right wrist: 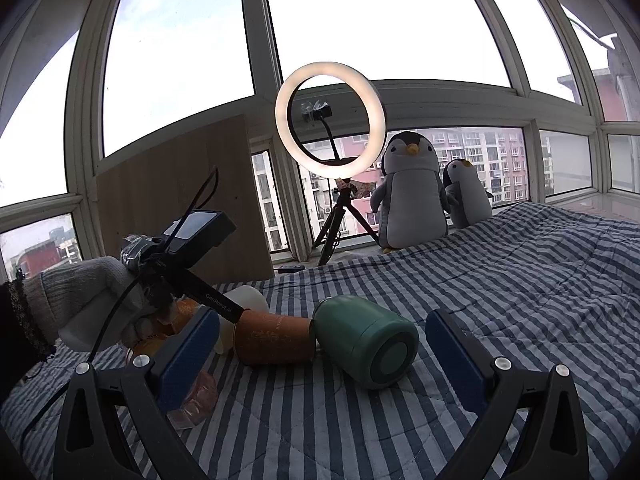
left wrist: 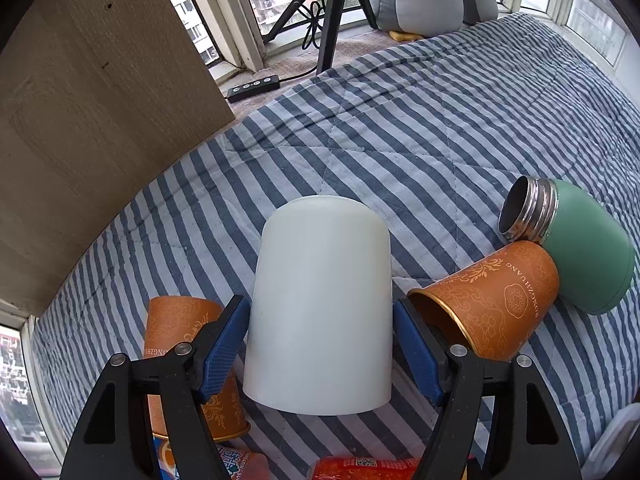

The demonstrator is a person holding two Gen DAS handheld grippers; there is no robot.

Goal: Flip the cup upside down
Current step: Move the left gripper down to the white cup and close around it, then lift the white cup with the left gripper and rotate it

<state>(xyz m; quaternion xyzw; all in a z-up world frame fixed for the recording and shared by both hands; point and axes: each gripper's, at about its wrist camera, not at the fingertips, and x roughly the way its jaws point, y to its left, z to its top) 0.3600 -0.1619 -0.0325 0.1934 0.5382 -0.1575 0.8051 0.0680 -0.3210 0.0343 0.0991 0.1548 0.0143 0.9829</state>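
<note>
Standing mouth-down on the striped quilt [left wrist: 440, 128], the white cup [left wrist: 320, 312] sits between the left gripper [left wrist: 320, 352] pads.

Cup axis is upright, closed base on top, so the flip looks done. Left jaws bracket its walls; whether they clamp or have just let go, I cannot tell. The right gripper [right wrist: 320, 356] gapes wide and empty, well off, facing the green flask [right wrist: 366, 346] and orange paper cup [right wrist: 274, 338].

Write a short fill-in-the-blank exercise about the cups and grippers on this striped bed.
1. The left gripper brackets the ____ cup, which stands mouth-down.
2. The green flask lies on its ____.
3. The orange cup on its side touches the green ____.
4. The right gripper is open and holds ____.

Answers: white; side; flask; nothing
</note>
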